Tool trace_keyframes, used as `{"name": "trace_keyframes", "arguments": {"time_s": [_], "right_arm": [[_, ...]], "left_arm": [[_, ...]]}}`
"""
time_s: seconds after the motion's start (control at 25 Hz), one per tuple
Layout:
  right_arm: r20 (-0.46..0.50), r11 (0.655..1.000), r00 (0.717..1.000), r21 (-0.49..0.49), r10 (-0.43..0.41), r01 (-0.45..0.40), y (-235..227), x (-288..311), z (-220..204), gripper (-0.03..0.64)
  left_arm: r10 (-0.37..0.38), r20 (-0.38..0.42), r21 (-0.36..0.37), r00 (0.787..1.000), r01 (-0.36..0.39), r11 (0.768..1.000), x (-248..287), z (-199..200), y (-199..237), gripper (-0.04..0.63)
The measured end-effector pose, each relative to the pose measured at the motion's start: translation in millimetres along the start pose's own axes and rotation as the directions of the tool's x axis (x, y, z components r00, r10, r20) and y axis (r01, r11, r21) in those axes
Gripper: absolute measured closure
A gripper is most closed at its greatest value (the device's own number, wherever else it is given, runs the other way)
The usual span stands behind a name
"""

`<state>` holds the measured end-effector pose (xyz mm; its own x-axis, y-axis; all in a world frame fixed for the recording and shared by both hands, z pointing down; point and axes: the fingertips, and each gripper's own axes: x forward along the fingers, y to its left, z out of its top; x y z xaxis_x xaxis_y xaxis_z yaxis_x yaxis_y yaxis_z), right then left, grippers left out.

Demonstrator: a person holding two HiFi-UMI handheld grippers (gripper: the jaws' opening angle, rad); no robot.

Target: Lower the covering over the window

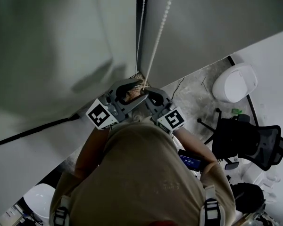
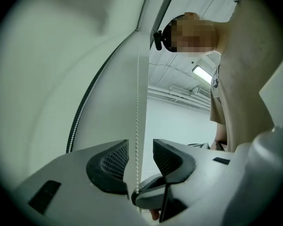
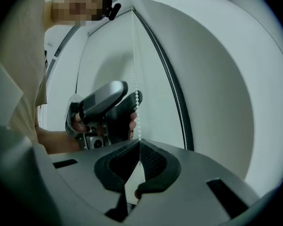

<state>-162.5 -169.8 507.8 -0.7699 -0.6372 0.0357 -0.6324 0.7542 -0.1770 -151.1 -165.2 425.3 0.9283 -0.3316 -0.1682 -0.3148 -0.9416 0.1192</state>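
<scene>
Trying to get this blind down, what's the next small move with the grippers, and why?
Probably close the left gripper on the bead chain: it hangs between those open jaws unpinched, while the right gripper is shut on it.

Bead chain [image 1: 160, 32], top end off-frame

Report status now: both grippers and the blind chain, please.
Right gripper shut on bead chain. Left gripper open, chain between its fingers, not pinched. Nothing seen blocking chain.
</scene>
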Motion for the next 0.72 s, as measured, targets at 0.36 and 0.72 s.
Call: {"name": "trace_keyframes", "arguments": {"time_s": [0.36,0.72], "right_arm": [[0.119,0.997,0.993,-0.070,-0.012,0.020,8.0,-14.2,22.4,0.576],[0.229,0.994,0.973,-0.103,-0.019,0.043,13.2,-24.1,93.1,0.465]], "left_arm": [[0.090,-0.042,0.098,0.995,-0.085,0.991,2.9,12.1,11.9,0.580],[0.066,-0.174,0.141,0.983,-0.041,0.989,-3.1,-56.9,-2.0,0.580]]}}
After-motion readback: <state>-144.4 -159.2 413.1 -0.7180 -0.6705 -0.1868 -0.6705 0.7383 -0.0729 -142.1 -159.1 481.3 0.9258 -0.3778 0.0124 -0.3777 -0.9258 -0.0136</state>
